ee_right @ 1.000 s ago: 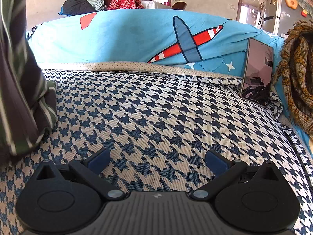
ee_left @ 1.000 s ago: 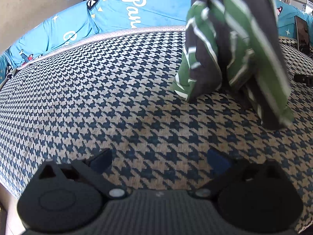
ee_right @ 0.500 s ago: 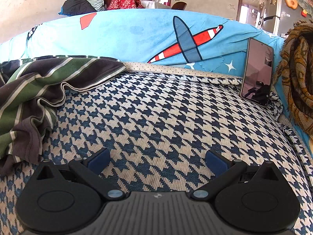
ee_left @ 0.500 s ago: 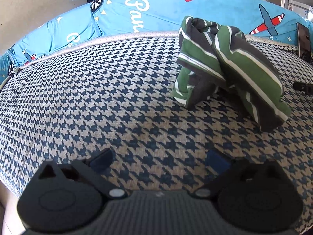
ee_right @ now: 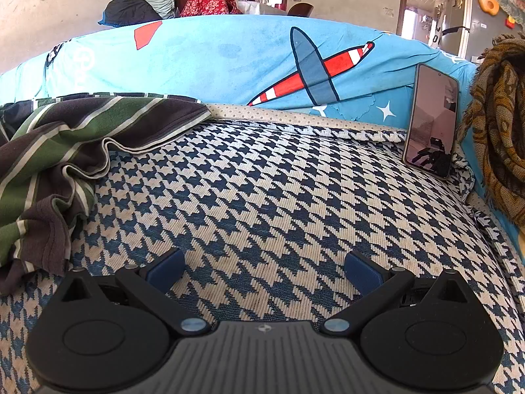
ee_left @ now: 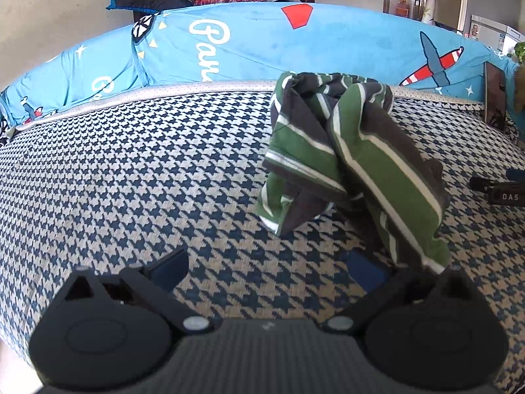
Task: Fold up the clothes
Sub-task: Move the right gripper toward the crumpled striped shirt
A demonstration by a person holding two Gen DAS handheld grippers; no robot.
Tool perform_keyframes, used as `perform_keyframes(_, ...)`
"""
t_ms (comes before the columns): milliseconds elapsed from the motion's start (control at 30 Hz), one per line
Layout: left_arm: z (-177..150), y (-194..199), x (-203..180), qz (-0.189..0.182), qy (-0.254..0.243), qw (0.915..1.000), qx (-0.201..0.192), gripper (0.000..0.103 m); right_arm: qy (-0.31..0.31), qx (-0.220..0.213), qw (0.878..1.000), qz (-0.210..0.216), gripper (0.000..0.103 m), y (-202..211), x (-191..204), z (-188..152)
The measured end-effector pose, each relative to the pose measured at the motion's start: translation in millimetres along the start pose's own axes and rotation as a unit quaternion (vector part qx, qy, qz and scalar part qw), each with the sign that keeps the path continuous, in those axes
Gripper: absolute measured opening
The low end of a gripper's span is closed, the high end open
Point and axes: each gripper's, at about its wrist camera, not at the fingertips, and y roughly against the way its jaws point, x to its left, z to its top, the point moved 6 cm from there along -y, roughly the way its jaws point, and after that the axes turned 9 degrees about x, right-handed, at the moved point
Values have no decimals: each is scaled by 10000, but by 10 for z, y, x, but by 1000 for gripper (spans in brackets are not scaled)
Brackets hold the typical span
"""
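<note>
A crumpled green, dark grey and white striped garment [ee_left: 351,167] lies in a heap on the navy-and-cream houndstooth cushion [ee_left: 131,177], in front of the blue airplane-print backrest cover [ee_right: 229,59]. The left gripper [ee_left: 267,267] and the right gripper [ee_right: 264,271] each hover with their 2 blue-padded fingers spread, holding nothing. A black smartphone [ee_right: 431,121] leans against the backrest.

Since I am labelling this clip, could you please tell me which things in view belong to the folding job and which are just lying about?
For the job:
- striped garment, crumpled on the houndstooth cover
- left gripper and right gripper, both open and empty

Lying about:
- phone, propped against the blue sheet
- brown shawl
- clothes pile behind
</note>
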Motion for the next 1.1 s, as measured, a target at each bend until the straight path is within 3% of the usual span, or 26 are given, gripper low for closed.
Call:
perform_keyframes(267, 385, 55, -27, 56, -270, 9983, -523, 103, -24, 23, 10000, -17, 103, 0, 9, 2)
perform_keyframes(433, 484, 30, -93, -97, -257, 9983, -511, 103, -58, 58, 10000, -40, 103, -3, 14, 7)
perform_keyframes(567, 527, -1, -83, -29, -269, 9984, -489, 103, -85, 87, 9999, -58, 103, -5, 17, 11)
perform_keyframes(833, 535, -66, 15, 226, -91, 9993, -296, 103, -471, 571, 9966, -369, 103, 80, 45, 89)
perform_keyframes(967, 512, -68, 65, 218, 111, 9994, -228, 103, -980, 121, 9950, 151, 103, 278, 63, 256)
perform_keyframes(1100, 498, -84, 93, 321, 195, 9991, -187, 103, -1199, 116, 9899, 749, 103, 330, 330, 434)
